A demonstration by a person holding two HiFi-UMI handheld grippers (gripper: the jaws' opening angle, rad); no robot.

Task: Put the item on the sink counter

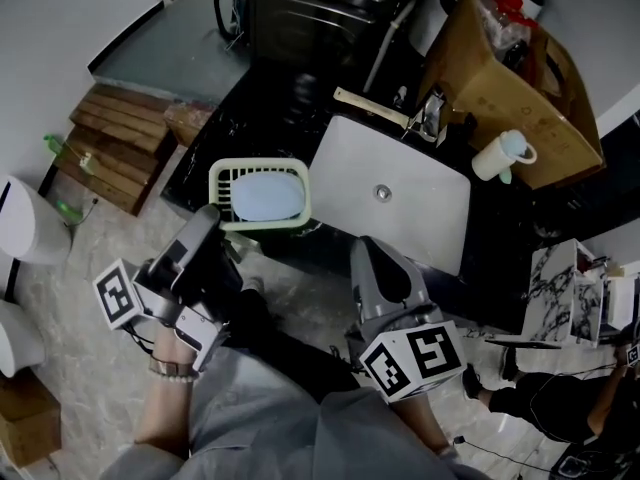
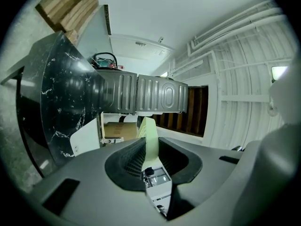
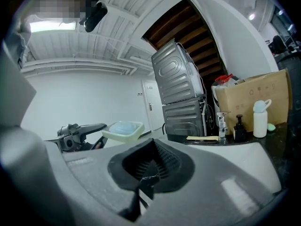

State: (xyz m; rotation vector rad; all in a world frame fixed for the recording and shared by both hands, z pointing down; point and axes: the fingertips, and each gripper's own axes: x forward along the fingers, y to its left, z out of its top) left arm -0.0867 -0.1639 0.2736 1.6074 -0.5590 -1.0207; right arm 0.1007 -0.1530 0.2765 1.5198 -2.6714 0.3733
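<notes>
The pale green basket (image 1: 224, 174), with a light blue thing (image 1: 265, 196) lying in it, hangs at the front edge of the black marble counter (image 1: 265, 118), just left of the white sink (image 1: 350, 163). The left gripper (image 1: 210, 220) clamps its rim (a thin green edge between the pads). The right gripper (image 3: 150, 166) is clenched on nothing, in front of the sink.

Two tongs, left (image 1: 208, 220) and right (image 1: 366, 246), one green basket (image 1: 258, 165), one sink (image 1: 345, 173), one cardboard box (image 1: 480, 78), one mug (image 1: 498, 156).
</notes>
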